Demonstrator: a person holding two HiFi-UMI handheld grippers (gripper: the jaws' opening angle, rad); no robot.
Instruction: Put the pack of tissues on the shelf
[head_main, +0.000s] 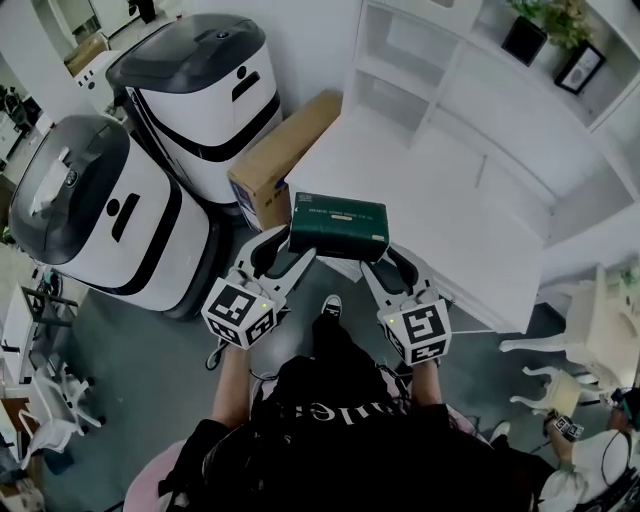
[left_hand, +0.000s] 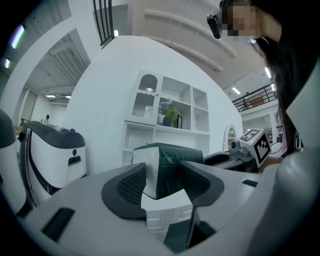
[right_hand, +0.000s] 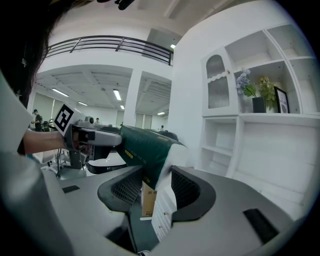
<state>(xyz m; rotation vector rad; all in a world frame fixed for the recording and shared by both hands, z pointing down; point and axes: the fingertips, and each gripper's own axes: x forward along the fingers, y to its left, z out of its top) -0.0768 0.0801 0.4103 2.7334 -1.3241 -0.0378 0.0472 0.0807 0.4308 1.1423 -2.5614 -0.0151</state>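
Up at the right of the head view stands the white open shelf unit (head_main: 470, 110), and its broad white bottom ledge (head_main: 440, 190) lies bare, with free room all along it out to the near edge. Right at that near edge hangs the dark green rectangular pack of tissues (head_main: 339, 226), held level with a long side turned to the shelf unit. I can't tell whether it is over the ledge or just short of it, above the grey floor (head_main: 150, 380).

Now the left gripper (head_main: 282, 252): it's clamped on the pack's left end. The left gripper view shows both black ribbed pads against a corner, with the white end face and green side between them. The right gripper (head_main: 383, 262) is closed on the opposite end, a pad on either side of the pack's pale end.

Left of the shelf unit it gets tight. A brown cardboard box (head_main: 280, 160) sits just beside the ledge's end. Beyond it, two big white machines with black tops (head_main: 205, 95) and (head_main: 100, 215) stand close together. Off the ledge's right end are white chairs (head_main: 590, 330). High on the shelf unit, a plant in a black pot (head_main: 525, 35) stands beside a black-framed picture (head_main: 580, 68).

As for writing, pale print runs along the pack's side, too small to read.
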